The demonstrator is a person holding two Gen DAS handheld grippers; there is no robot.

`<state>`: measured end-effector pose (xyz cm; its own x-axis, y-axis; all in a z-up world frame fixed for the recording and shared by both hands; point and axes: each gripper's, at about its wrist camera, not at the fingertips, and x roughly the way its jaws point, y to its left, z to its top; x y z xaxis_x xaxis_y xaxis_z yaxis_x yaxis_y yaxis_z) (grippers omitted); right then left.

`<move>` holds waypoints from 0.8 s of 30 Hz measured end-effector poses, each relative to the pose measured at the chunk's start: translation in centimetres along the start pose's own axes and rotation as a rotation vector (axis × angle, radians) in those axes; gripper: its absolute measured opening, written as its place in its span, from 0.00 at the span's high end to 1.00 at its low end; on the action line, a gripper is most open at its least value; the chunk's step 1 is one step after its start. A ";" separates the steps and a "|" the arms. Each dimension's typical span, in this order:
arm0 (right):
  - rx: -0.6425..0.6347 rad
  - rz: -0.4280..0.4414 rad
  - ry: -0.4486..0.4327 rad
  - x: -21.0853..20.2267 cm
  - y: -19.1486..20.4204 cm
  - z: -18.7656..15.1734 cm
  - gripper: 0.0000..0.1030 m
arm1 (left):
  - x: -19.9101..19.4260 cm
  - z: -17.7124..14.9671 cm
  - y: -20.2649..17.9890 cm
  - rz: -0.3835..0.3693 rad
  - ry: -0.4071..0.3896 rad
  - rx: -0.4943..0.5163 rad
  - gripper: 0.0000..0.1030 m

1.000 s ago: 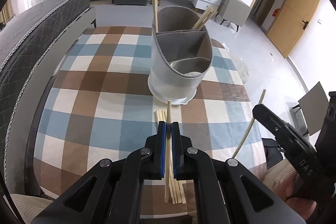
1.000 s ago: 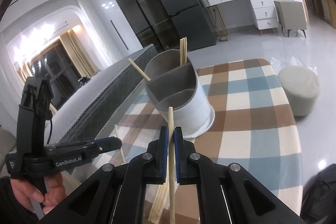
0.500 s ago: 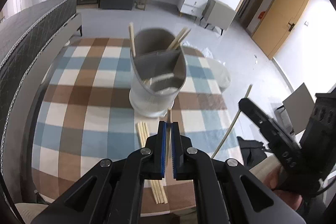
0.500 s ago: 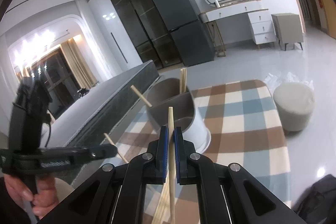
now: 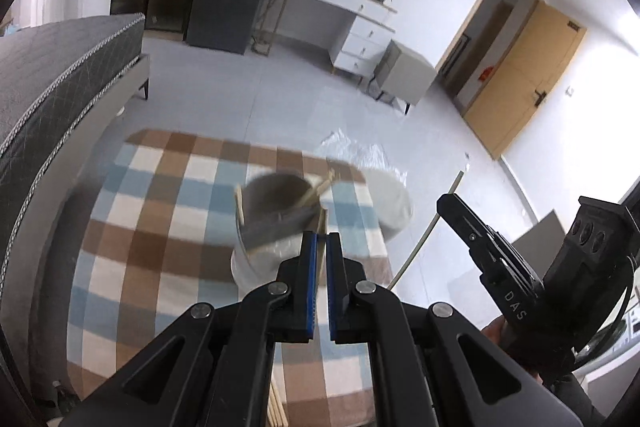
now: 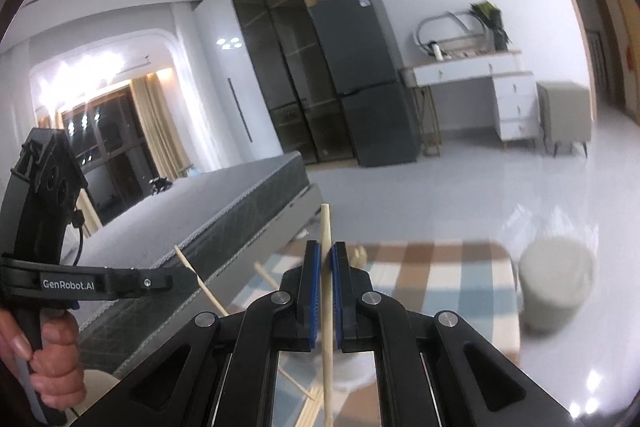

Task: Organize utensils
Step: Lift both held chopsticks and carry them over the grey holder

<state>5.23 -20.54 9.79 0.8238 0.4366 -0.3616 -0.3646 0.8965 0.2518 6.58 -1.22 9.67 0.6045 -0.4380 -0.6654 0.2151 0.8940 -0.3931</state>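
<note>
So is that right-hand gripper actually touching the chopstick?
Touching. In the right wrist view the right gripper has its blue pads pressed against both sides of the chopstick, which sticks out above and below them.

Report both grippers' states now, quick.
Left gripper: shut on a chopstick.
Right gripper: shut on another chopstick.

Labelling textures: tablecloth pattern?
Tablecloth: checked in brown, blue and white; clearest in the left wrist view.
</note>
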 end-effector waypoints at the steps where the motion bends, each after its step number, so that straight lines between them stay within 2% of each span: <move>1: -0.016 0.004 -0.005 0.3 0.3 0.6 0.95 | -0.1 0.8 0.3 -0.006 -0.017 -0.017 1.00; 6: -0.107 0.025 -0.038 2.9 2.0 4.1 0.95 | -0.3 3.1 1.5 -0.010 -0.079 -0.060 1.00; 11: -0.172 0.037 -0.065 6.0 3.5 5.9 0.95 | 0.1 4.8 3.3 -0.011 -0.124 -0.094 1.00; 18: -0.255 0.046 -0.062 10.7 5.1 5.9 0.95 | 1.8 5.8 6.1 -0.033 -0.132 -0.152 1.00; 24: -0.259 0.055 -0.031 13.2 5.1 4.4 0.95 | 2.5 6.3 7.6 -0.038 -0.150 -0.201 1.00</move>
<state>16.11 -10.55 10.23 0.8110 0.4865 -0.3249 -0.5052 0.8625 0.0305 14.54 5.06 9.03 0.7093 -0.4382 -0.5521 0.0915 0.8339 -0.5443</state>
